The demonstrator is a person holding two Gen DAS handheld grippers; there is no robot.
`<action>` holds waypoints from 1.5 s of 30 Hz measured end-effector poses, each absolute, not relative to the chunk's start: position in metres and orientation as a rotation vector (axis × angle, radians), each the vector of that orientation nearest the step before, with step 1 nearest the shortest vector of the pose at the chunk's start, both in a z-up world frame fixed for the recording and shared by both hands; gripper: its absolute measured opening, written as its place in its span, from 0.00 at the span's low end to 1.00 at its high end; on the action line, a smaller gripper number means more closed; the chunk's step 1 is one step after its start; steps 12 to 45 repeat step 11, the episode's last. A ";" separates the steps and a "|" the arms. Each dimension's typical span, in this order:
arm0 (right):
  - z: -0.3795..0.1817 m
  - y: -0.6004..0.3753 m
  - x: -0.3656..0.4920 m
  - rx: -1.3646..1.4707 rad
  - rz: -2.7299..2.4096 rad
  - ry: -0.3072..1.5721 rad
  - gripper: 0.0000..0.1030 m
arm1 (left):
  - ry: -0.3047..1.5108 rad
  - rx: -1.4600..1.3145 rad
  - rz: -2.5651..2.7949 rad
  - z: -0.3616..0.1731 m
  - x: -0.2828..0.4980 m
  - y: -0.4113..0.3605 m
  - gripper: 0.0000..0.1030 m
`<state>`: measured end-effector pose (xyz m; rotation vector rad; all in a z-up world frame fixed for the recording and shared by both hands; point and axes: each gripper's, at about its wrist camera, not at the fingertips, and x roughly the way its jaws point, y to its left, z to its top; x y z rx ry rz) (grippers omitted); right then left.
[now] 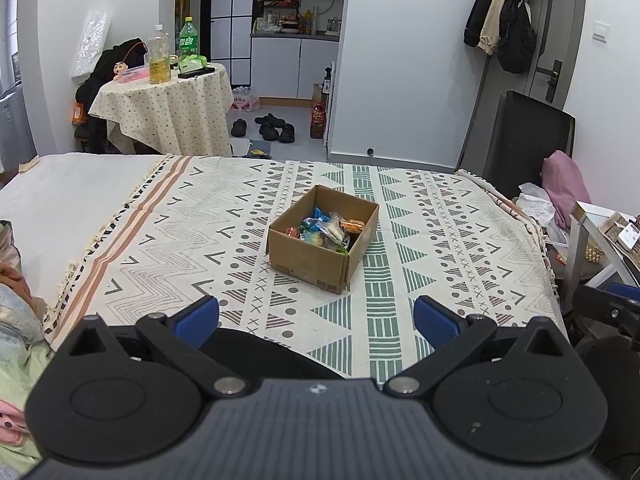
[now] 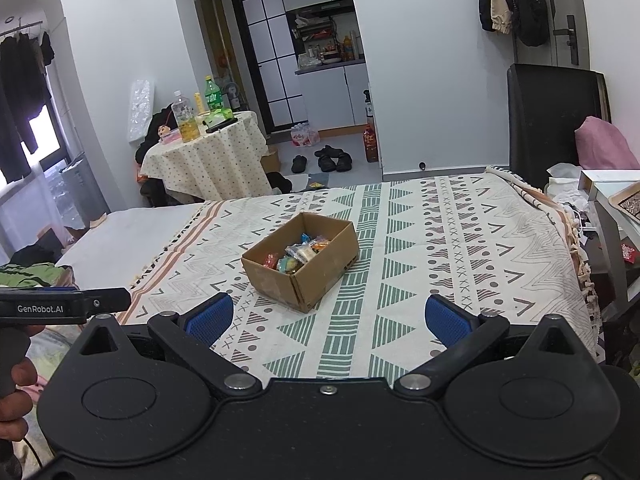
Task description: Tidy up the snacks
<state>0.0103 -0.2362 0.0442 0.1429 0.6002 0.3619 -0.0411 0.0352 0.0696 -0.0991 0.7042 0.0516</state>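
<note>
My left gripper (image 1: 316,320) is wide open and holds nothing. My right gripper (image 2: 328,318) is wide open too, and it holds nothing.

The cardboard box (image 1: 316,264) sits on the patterned blanket (image 1: 420,216) that covers the bed. It is near the middle of the blanket, well away from every edge. The snacks (image 1: 328,230) are all piled inside the box, in shiny little packets. I see no snacks lying loose on the blanket.

The box is straight ahead of both my grippers, and both hang above the near part of the blanket. From my left gripper it lies just about dead ahead. From my right gripper it lies a bit to the left of ahead (image 2: 300,268). The box is turned so one corner points back at me. Its long side seems to run from near-left to far-right.

I think neither gripper is much closer. I would guess the snacks are mostly put away. If I have to reach in, I must come down from above, over the near wall of the box.
</note>
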 end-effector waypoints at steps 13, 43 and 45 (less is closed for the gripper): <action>0.043 -0.236 0.010 0.145 0.360 0.605 1.00 | 0.699 -0.101 0.051 0.065 -0.040 0.035 1.00; 0.043 -0.236 0.010 0.145 0.360 0.605 1.00 | 0.699 -0.101 0.051 0.065 -0.040 0.035 1.00; 0.043 -0.236 0.010 0.145 0.360 0.605 1.00 | 0.699 -0.101 0.051 0.065 -0.040 0.035 1.00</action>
